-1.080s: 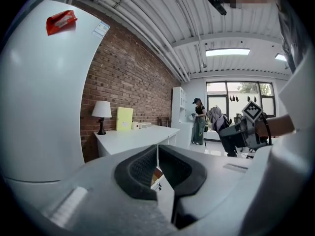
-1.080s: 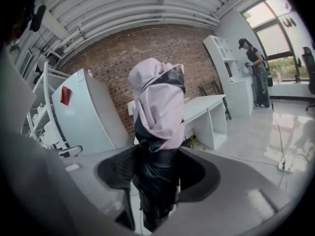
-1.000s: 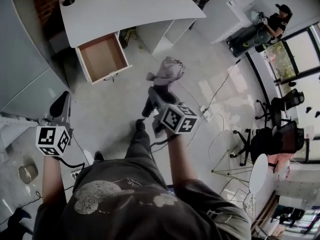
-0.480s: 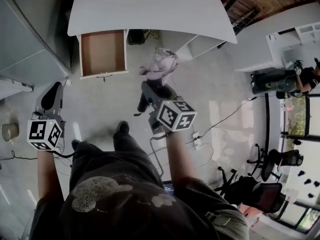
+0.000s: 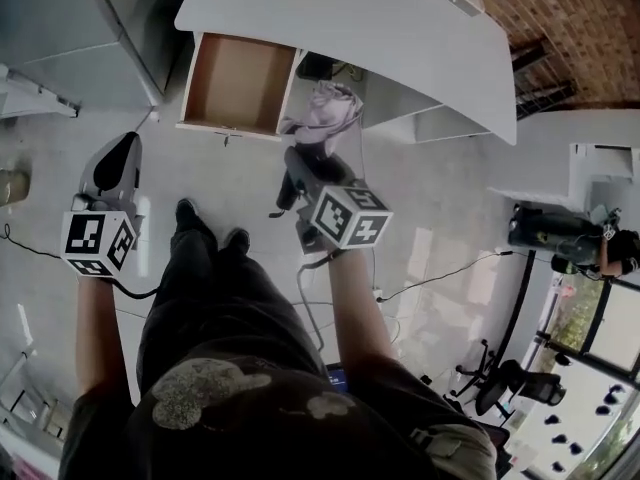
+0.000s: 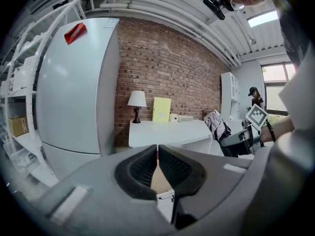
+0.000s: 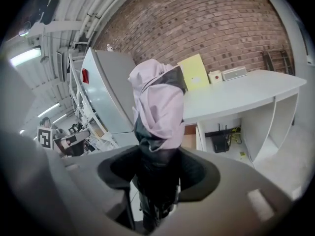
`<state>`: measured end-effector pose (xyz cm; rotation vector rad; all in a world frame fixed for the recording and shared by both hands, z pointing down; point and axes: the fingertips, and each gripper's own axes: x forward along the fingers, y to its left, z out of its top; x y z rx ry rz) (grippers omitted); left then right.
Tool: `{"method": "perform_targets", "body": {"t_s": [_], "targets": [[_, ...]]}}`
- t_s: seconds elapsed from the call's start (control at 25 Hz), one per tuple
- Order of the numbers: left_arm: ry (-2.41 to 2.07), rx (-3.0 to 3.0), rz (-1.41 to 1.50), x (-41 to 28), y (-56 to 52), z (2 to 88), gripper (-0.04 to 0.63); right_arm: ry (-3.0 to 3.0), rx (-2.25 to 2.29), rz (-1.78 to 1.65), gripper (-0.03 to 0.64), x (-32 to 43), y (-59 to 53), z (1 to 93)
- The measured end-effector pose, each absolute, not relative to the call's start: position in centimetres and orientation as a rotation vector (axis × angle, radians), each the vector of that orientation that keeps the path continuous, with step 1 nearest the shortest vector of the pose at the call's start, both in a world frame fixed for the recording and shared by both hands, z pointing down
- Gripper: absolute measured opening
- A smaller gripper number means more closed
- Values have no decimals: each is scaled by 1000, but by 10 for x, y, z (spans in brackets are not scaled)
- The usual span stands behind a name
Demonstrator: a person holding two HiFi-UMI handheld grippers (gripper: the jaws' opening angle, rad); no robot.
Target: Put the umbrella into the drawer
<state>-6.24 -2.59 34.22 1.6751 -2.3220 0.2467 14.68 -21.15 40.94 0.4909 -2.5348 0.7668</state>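
In the head view the white curved-front desk [image 5: 350,18] and its open wooden drawer [image 5: 238,80] stand closer under the person than a second ago, when bare floor lay between the drawer and the load. Now the folded umbrella of pale lilac and dark grey cloth [image 5: 325,113] reaches just beside the drawer's right front corner, outside the box. The right gripper [image 5: 310,163] carries it as before, while the left gripper [image 5: 122,153] has come nearer the drawer's left front and remains apart from it. The person's dark-trousered legs [image 5: 205,268] have stepped forward between the two tools. In the left gripper view the left gripper [image 6: 158,154] has its black ribbed pads meeting at the tips with nothing caught between them; past them stand the desk [image 6: 167,132], a small white-shaded table lamp [image 6: 137,102] and a tall pale grey cabinet [image 6: 78,92]. The umbrella [image 6: 215,123] shows off to the right. In the right gripper view the right gripper [image 7: 157,173] is clamped on the umbrella's dark lower end, its jaws held part-way apart by that bulk. The umbrella [image 7: 157,107] rises upright from the jaws — loosely bunched lilac folds over a dark grey band, not neatly strapped. The brown drawer [image 7: 190,135] peeps out behind it, under the desk [image 7: 236,92].
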Motion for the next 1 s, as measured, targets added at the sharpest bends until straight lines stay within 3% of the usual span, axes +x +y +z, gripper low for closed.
{"method": "perform_targets", "body": {"t_s": [0.6, 1.0], "targets": [[-2172, 1688, 144, -138, -74, 441, 20, -2318, 321, 305, 230, 41, -191, 497], [-2059, 1755, 224, -191, -101, 504, 20, -2213, 266, 125, 230, -41, -212, 571]]}}
